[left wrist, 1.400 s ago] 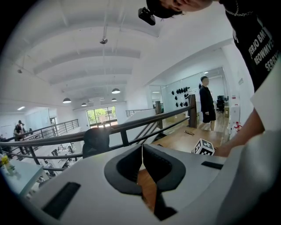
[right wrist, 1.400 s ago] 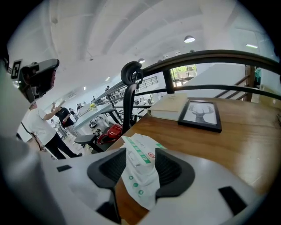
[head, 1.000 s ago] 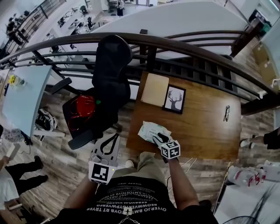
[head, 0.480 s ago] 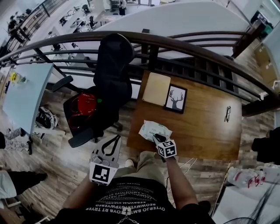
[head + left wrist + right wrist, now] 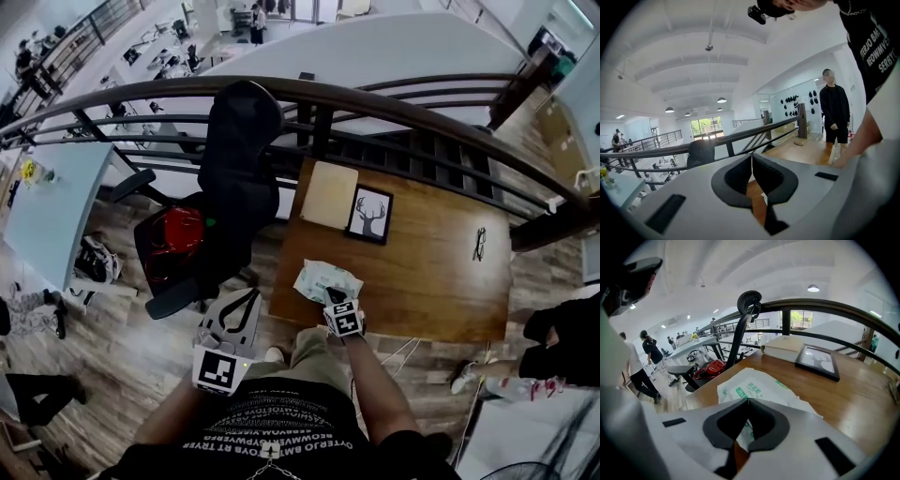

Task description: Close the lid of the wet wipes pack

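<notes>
Zero held: right tongs (image 5: pixel 748 400) just closed over wipes pack (image 5: pixel 761 383)

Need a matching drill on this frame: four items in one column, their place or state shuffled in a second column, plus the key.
Column 1
1. wet wipes pack
2. framed deer picture
3. glasses
4. right gripper

Column 2
A. jaws shut, tips at the pack's near end
B. alone toward the right side of the table
C. by the table's near edge, left part
D. beside the pale book at the far edge

Pairs: 1-C, 2-D, 3-B, 4-A
</notes>
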{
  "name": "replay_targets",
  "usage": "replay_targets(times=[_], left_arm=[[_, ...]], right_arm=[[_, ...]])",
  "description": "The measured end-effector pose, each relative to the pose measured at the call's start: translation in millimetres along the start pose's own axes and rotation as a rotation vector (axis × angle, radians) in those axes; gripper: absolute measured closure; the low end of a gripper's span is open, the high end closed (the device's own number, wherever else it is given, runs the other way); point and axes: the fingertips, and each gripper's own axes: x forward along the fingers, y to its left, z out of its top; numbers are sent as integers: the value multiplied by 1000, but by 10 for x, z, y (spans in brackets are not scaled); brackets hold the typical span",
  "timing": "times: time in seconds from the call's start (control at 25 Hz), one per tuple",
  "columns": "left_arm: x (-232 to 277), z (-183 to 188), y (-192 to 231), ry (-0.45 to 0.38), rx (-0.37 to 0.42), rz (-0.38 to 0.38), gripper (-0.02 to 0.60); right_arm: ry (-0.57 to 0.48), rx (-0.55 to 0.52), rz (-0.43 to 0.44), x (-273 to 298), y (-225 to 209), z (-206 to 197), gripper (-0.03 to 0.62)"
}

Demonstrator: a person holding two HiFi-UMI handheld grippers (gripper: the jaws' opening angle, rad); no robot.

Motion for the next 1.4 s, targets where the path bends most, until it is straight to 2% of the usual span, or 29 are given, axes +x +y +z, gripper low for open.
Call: replay_targets(times=[0.16, 0.52, 0.88, 1.08, 1.4], left_arm=[[-14, 121, -86, -27, 14, -29, 552], [-161, 306, -115, -110, 33, -38, 552], [-437, 419, 30, -167, 29, -21, 552], [-593, 500, 65, -201, 27, -24, 552], [-699, 532, -6, -231, 25, -64, 552]], right_arm=[[-9, -42, -15, -168, 74, 52, 579], [-259, 42, -87, -1229, 181, 470, 579], [-451, 17, -176, -2392, 487, 955, 580], [-560, 24, -117, -2938, 741, 1181, 580], [-595, -3, -88, -3262, 1077, 1314, 580]])
